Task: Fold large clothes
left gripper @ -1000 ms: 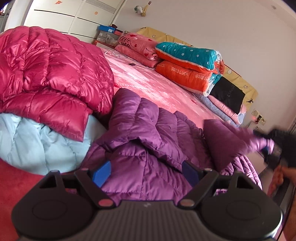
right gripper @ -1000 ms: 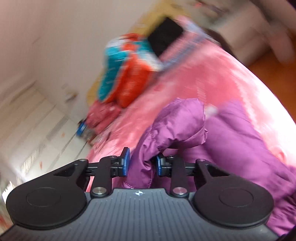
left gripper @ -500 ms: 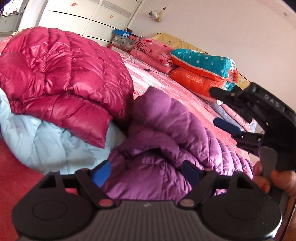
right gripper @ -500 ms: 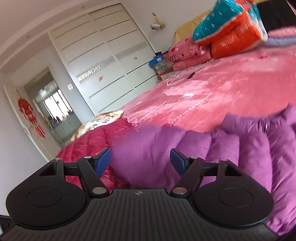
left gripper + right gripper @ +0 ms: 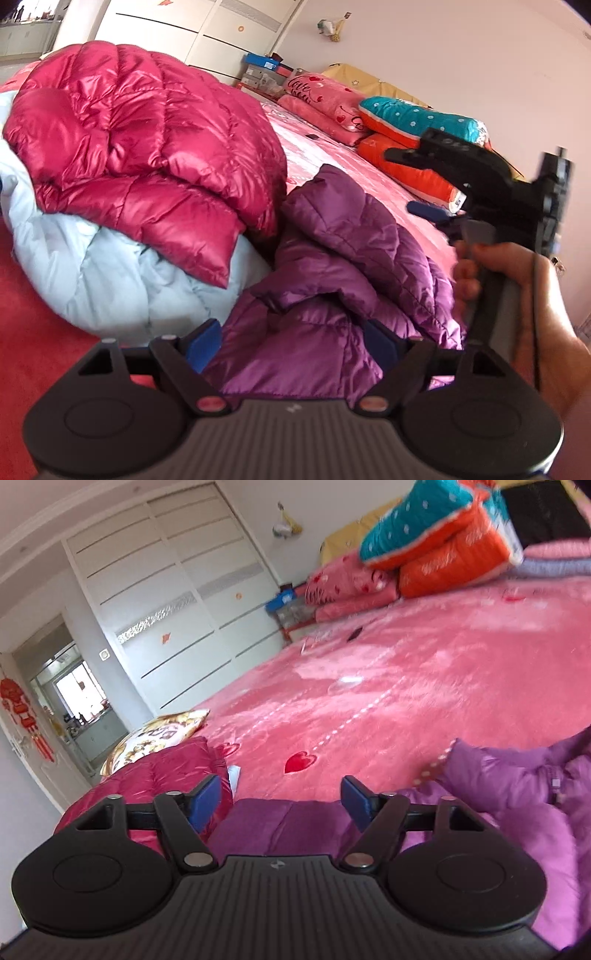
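The purple jacket (image 5: pixel 343 280) lies crumpled, its long axis running from lower centre toward upper right. Left gripper (image 5: pixel 291 341) gapes wide over it; right gripper (image 5: pixel 280 801) is opening, gripping nothing.

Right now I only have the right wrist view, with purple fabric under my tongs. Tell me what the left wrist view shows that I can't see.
Observer: The purple jacket lies bunched on the bed, against a crimson jacket that is stacked on a light blue one.
Operator: Report the left tongs.
Observer: The left tongs are open, with the purple jacket's near fold lying between the pads.
Operator: Now say how my own tongs look from there.
Observer: The right tongs are above the jacket's right side, opening, with nothing between the pads.
Operator: Confirm who is holding them.
Observer: A hand grips their handle.
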`<state>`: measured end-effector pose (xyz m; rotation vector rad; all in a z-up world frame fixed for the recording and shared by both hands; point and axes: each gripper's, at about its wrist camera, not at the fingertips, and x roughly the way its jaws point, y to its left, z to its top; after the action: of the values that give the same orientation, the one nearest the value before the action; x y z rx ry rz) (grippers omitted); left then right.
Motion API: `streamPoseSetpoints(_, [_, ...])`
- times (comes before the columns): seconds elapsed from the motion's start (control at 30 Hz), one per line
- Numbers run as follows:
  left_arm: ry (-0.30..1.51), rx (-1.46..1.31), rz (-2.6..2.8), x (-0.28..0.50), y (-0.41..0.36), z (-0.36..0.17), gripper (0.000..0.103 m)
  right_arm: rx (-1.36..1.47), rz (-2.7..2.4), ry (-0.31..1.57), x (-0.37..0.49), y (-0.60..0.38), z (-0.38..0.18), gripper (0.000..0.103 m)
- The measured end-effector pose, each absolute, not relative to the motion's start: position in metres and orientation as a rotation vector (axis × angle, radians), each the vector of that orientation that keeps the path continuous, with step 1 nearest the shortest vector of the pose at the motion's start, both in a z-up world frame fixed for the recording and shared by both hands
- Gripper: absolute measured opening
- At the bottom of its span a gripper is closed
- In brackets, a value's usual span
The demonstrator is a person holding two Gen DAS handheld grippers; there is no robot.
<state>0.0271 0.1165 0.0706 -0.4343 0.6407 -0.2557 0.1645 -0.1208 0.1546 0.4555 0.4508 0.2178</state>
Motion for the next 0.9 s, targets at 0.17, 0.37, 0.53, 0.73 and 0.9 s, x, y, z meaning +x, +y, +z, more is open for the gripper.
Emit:
streamPoseSetpoints(0.17, [0.648,-0.45,-0.246,0.029,0.119,0.07,0.084,0.212,0.296,0.722,0.193,-0.089,0.128,0.097])
streamPoseSetpoints(0.37, [0.646,-0.475,-0.238,0.028,0.13,0.07,0.084,0.094,0.395,0.779,0.152,-0.082,0.109,0.096])
streamPoseSetpoints(0.53, [0.651,-0.457,-0.25,0.028,0.127,0.069,0.084,0.078,0.363,0.717,0.128,-0.086,0.104,0.097])
streamPoseSetpoints(0.73, [0.63,-0.44,-0.256,0.027,0.124,0.068,0.084,0.144,0.205,0.51,0.082,-0.103,0.128,0.103])
streamPoseSetpoints(0.9, [0.593,-0.426,-0.288,0.023,0.115,0.069,0.084,0.238,0.036,0.424,0.009,-0.156,0.136,0.103])
